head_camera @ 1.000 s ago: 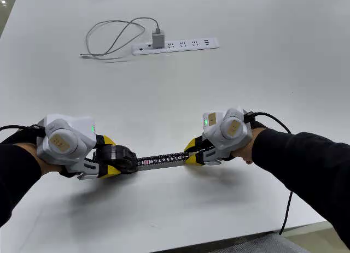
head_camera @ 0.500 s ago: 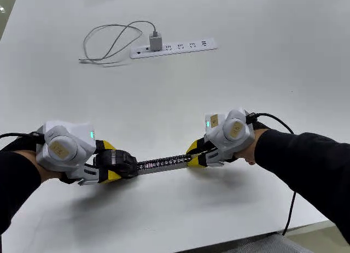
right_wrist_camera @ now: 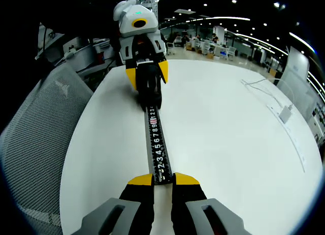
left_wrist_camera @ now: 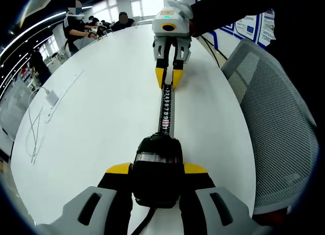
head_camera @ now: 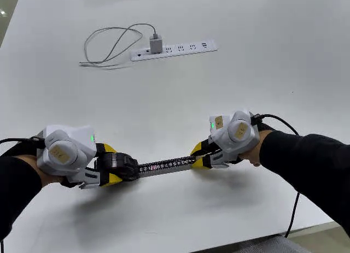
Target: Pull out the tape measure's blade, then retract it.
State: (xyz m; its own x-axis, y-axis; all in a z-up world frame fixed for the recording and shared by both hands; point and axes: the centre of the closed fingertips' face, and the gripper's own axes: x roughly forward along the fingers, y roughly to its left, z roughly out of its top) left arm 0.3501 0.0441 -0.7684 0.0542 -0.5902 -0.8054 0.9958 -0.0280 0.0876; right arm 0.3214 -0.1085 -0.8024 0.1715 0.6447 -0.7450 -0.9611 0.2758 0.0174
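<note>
Head view. The left gripper (head_camera: 112, 169) is clenched around the black tape measure case (head_camera: 118, 164), which sits at the near left of the white table (head_camera: 229, 78). The right gripper (head_camera: 198, 158) pinches the free end of the blade (head_camera: 164, 166) between its yellow-tipped jaws. The blade runs straight and low over the table from the case to the right gripper.

Writing. In the right gripper view the black blade carries white numerals, 2 to 9 counting away from the jaws, then a red mark, then 1, 2, 3 up to the case. Any label on the case is too small to read.

Background. A white power strip (head_camera: 175, 49) with a charger (head_camera: 156, 44) plugged in lies at the far side, and its grey cable (head_camera: 106, 42) loops to the left.

Change. Compared with one second ago, the right gripper sits slightly farther from the case and a little more blade shows between them. Both grips are unchanged.
</note>
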